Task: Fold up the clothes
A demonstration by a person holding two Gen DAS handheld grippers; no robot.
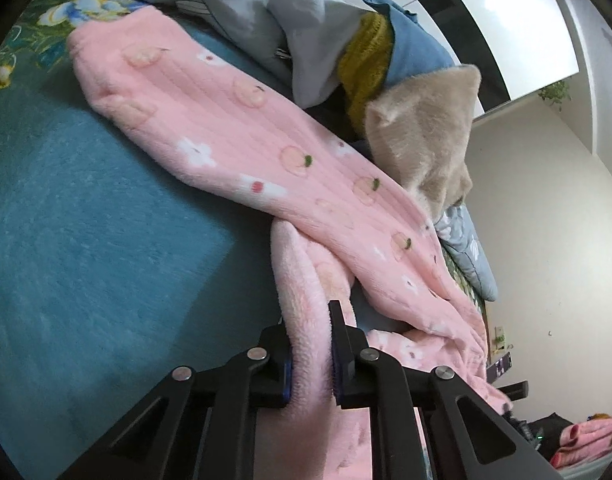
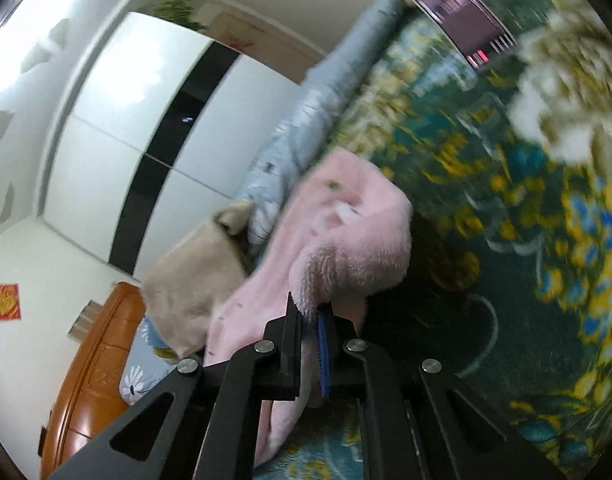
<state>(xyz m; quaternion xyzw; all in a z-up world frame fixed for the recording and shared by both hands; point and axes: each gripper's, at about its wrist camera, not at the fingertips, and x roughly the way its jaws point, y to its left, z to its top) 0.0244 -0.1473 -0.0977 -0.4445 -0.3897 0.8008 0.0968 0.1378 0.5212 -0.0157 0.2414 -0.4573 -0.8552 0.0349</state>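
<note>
A pink fleece garment (image 1: 242,136) with peach and flower prints lies stretched across the teal bedspread (image 1: 86,220), its far end at the upper left. My left gripper (image 1: 310,340) is shut on a fold of this pink garment near its lower end. In the right wrist view my right gripper (image 2: 310,320) is shut on another edge of the pink garment (image 2: 345,248), which is lifted and bunched above the floral bedspread (image 2: 485,220). The right wrist view is blurred.
A pile of clothes sits along the far side: grey fabric (image 1: 306,32), a mustard knit (image 1: 365,68), a blue piece (image 1: 413,48) and a beige fluffy garment (image 1: 429,140), also in the right wrist view (image 2: 194,272). A white wardrobe (image 2: 146,132) and a wooden headboard (image 2: 94,364) stand behind.
</note>
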